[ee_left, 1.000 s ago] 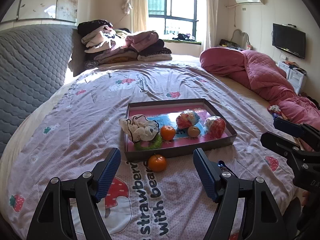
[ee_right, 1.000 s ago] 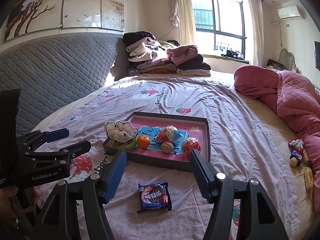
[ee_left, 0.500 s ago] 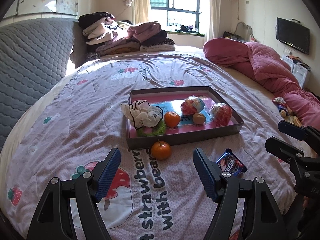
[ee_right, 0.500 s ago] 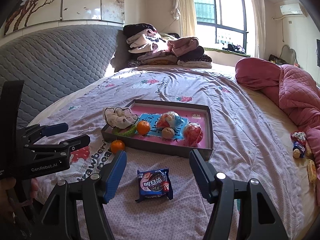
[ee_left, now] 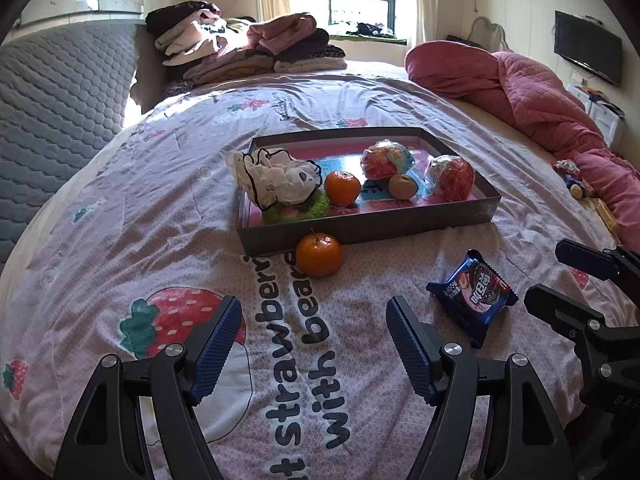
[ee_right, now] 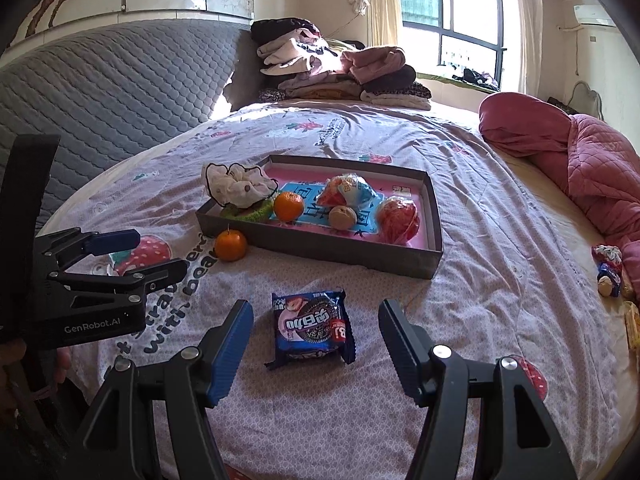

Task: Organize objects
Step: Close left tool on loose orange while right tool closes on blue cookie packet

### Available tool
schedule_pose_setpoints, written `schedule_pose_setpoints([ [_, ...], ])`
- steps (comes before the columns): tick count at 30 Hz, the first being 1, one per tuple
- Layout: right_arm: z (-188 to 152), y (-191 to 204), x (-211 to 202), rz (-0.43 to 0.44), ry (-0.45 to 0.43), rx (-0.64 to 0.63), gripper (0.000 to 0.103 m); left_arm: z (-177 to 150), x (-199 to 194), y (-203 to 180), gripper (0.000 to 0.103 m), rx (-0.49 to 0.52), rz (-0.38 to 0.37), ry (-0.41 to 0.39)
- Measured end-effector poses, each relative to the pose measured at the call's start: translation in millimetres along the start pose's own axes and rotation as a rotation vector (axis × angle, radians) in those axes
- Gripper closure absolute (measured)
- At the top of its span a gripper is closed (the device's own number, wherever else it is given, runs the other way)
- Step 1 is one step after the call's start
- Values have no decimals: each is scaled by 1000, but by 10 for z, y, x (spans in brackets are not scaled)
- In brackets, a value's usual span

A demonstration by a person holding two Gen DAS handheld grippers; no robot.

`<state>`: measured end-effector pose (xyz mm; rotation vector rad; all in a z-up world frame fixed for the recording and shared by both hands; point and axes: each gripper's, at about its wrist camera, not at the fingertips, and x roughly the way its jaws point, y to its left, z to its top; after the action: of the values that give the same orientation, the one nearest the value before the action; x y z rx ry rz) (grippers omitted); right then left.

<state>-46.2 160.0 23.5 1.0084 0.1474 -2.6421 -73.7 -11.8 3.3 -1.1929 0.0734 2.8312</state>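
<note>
Bed (ee_left: 120,240) under a thin lilac cotton sheet, strawberry print and rounded lettering, creased all over

Shallow rectangular cardboard tray (ee_left: 360,226), grey walls, glossy pink-and-blue floor, sits mid-bed. Inside: crumpled white cloth with black piping (ee_left: 276,178) draped over the near-left corner, on a fuzzy green ring (ee_left: 316,208); a smooth mandarin (ee_left: 342,188); a small tan ball (ee_left: 403,186); two round red items in crinkled clear wrap (ee_left: 386,159) (ee_left: 450,178)

Outside the tray: a second mandarin with stem (ee_left: 319,255) touching the tray's near wall; a flat, glossy blue cookie packet (ee_right: 312,326) with serrated ends lies on the sheet nearer the camera, apart from the tray

Left tool (ee_left: 314,344): ribbed blue pads spread wide, nothing between them, above bare sheet short of the stemmed mandarin

Right tool (ee_right: 316,350): pads wide apart, the packet lying in line between them, untouched

Quilted grey headboard (ee_right: 100,100), folded clothes pile (ee_right: 340,76), pink quilted duvet (ee_right: 592,168) at the bed's edge
</note>
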Motion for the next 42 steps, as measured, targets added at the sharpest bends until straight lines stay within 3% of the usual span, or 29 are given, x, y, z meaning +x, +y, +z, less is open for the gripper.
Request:
schedule_pose_setpoints([
  [27, -98, 56, 807, -5, 137, -64, 37, 129, 721, 41, 27, -34, -11, 75],
  [36, -133, 1, 869, 12, 106, -40, 37, 183, 973, 97, 27, -78, 3, 79],
  [42, -142, 10, 858, 17, 91, -42, 45, 248, 1058, 107, 27, -101, 3, 63],
])
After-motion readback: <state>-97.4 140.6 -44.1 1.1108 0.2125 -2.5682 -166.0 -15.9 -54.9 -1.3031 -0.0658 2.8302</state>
